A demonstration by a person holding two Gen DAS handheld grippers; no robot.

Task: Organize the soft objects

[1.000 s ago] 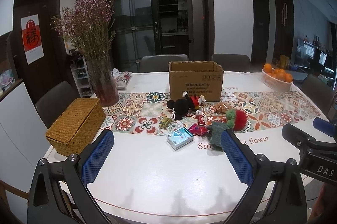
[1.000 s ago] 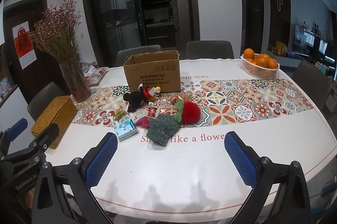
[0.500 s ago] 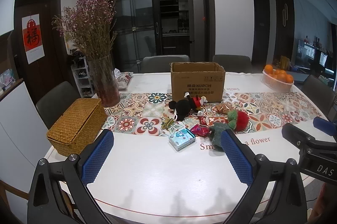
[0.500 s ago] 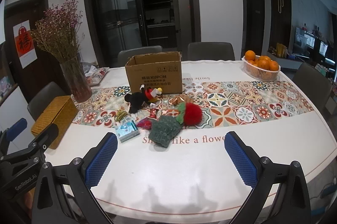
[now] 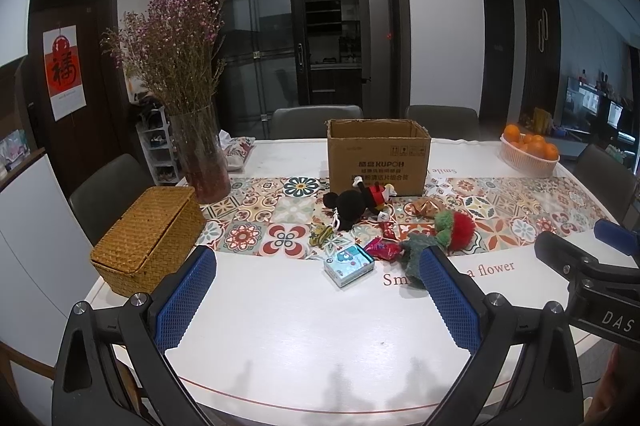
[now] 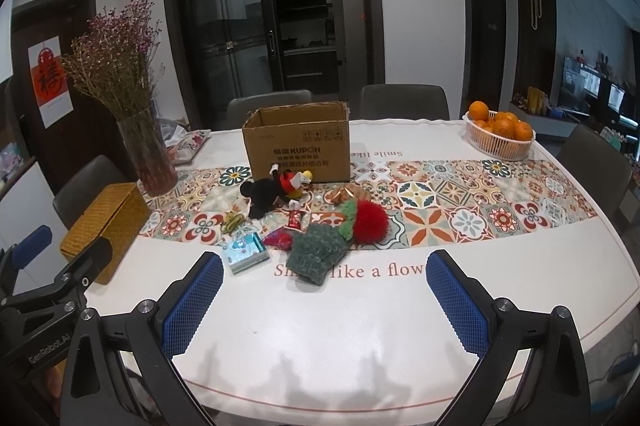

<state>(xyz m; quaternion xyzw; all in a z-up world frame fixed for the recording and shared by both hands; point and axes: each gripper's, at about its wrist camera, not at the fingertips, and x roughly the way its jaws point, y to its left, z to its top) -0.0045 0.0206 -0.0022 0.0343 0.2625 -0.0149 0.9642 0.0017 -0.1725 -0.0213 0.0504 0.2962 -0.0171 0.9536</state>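
Left gripper: 2 blue-padded fingers spread wide, holding nothing, above the bare white table. Right gripper: fingers likewise wide apart and empty, touching nothing.

Beyond the fingers, near the table's middle, the soft items lie in a loose cluster. Green knitted hat: flat, long axis running from near-left to far-right, its red pompom at the far-right end; in the left view the right finger covers its near edge. Just left of it, a small blue tissue pack lies flat, with a pink-red wrapper between them. Farther back on the patterned runner, a black mouse plush toy lies on its side, head toward the left, feet toward the right. Small yellow-green item beside it: too small to identify.

Behind the plush toy, an open cardboard box stands upright; its inside is hidden. Wicker box at left edge, lid shut. Vase of dried flowers and basket of oranges farthest back.
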